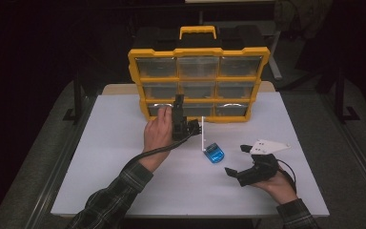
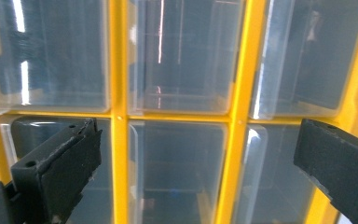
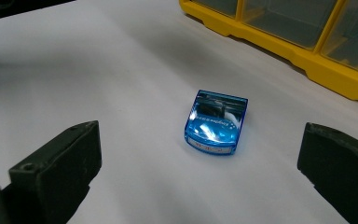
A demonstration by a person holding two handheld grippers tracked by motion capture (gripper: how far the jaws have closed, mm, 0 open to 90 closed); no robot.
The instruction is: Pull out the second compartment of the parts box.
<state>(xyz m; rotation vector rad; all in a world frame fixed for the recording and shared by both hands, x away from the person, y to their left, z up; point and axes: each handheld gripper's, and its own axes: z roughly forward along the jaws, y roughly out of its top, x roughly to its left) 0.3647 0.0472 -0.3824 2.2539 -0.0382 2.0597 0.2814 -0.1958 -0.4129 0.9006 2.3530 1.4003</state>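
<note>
I hold my left gripper upright, far forward, with my left hand wrapped around its body. Its jaws stand wide apart and grip nothing. My left forearm reaches diagonally up from the bottom edge. My right hand is low and near me, palm up under the right gripper, whose jaws are also spread wide and point to the left.
</note>
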